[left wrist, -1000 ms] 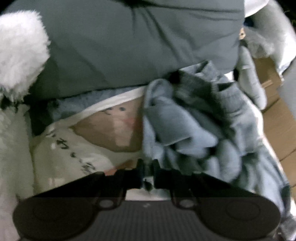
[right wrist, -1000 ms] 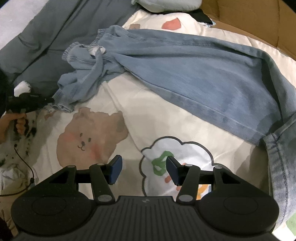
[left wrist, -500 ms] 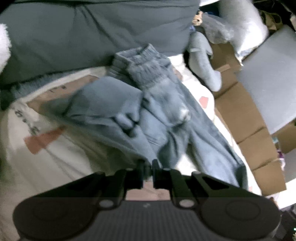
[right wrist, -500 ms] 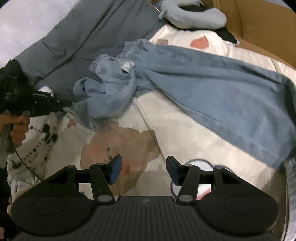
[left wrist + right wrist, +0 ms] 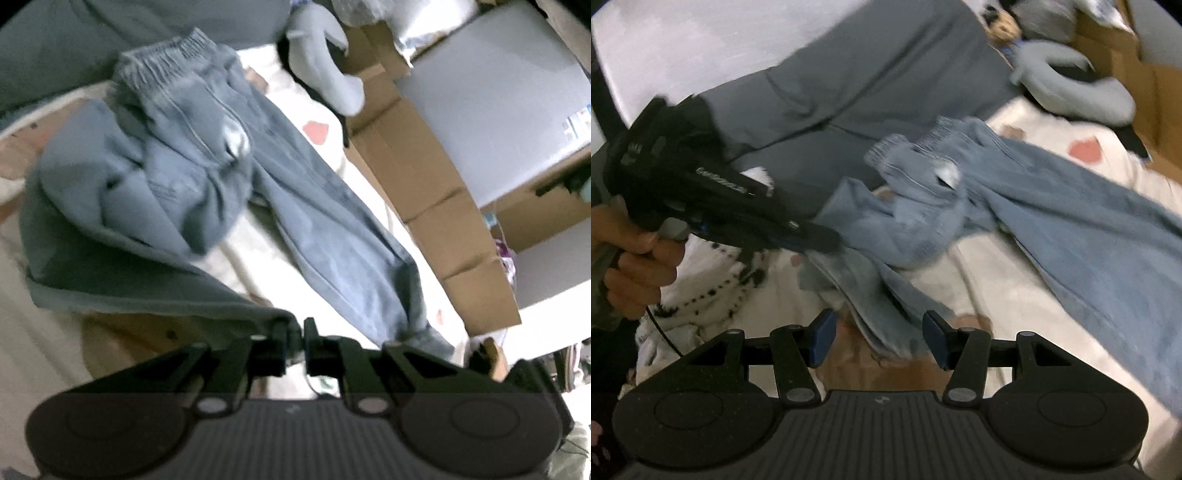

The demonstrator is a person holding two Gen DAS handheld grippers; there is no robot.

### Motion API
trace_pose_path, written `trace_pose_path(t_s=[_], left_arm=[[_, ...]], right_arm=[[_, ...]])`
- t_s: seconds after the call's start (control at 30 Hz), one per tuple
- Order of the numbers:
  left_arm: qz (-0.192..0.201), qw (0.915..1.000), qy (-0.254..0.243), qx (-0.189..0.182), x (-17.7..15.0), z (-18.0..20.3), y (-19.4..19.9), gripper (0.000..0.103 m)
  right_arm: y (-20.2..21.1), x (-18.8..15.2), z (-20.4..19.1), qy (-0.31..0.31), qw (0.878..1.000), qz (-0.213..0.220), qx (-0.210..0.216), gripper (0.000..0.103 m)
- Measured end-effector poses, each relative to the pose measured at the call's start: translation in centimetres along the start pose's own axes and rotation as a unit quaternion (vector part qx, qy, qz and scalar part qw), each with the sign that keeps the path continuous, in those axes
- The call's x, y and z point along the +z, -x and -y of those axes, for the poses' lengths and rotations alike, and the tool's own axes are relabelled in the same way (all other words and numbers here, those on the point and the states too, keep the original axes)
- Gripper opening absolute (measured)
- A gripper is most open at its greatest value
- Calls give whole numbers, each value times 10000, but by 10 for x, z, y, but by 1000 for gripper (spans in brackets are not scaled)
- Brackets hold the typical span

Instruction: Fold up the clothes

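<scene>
Jeans (image 5: 207, 173), one pair; two grippers

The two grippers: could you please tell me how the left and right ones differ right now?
The left gripper is shut on a fold of the jeans; the right gripper stands open and grips nothing. The left gripper lifts the cloth off the bedsheet; the right gripper merely hovers, jeans edge between its jaws. Both point down at the jeans.

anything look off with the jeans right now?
Yes. The jeans are not flat: the waistband end is bunched and twisted over itself on the sheet, while one leg lies straight. The left gripper is shut on a fabric edge; the right gripper is open, holding nothing.
</scene>
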State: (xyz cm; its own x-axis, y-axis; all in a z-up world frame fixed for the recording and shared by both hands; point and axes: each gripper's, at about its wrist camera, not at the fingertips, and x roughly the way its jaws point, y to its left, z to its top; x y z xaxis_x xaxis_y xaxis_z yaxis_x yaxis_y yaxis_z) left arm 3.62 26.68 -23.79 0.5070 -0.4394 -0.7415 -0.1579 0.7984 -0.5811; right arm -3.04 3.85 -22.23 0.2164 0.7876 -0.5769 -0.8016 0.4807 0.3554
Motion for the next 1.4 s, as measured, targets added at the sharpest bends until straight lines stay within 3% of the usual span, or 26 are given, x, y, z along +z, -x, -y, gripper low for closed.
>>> trace_pose_path(t_s=[0.2,0.3,0.33,0.37,0.6,0.63,0.67,0.73,0.87,0.97,1.07,1.2,1.4], left_arm=[[-181,9995,-66,-240,-9,25,-6,8],[-255,9991,-101,-336,-13,34,-8,8],[-270,9989,-127,-354,-14,38,-8,8],[-314,9988,-141,-342,-14,40,-10,9],[-437,9984,-239,-260,-17,47,-3,17],[-416,9986,-234,-214,-16,48,1,24],[-395,9988,-228,-167,-16,48,4,38],[-244,9993,-292,-38,-13,48,14,48],[-57,9990,-294,325,-5,42,30,48],[94,9986,-317,413,2,43,45,50],[254,9978,-321,522,7,42,59,58],[422,9966,-241,666,12,36,73,58],[309,9969,-65,717,17,28,82,58]], right_arm=[[-11,1,-12,318,9992,79,-214,58],[-15,-2,-13,460,9983,146,-322,42],[-16,-3,-13,555,9977,112,-375,19],[-18,-6,-13,631,9970,56,-451,5],[6,-12,0,833,9947,32,-596,3],[11,-13,3,830,9944,35,-656,3],[16,-14,5,834,9939,42,-716,3],[28,-16,10,841,9930,59,-829,3],[55,-19,20,694,9921,67,-1046,3],[77,-22,29,528,9908,94,-1246,3],[99,-26,35,390,9886,107,-1450,3],[130,-35,38,364,9858,54,-1637,3],[175,-50,38,121,9805,48,-1961,3]])
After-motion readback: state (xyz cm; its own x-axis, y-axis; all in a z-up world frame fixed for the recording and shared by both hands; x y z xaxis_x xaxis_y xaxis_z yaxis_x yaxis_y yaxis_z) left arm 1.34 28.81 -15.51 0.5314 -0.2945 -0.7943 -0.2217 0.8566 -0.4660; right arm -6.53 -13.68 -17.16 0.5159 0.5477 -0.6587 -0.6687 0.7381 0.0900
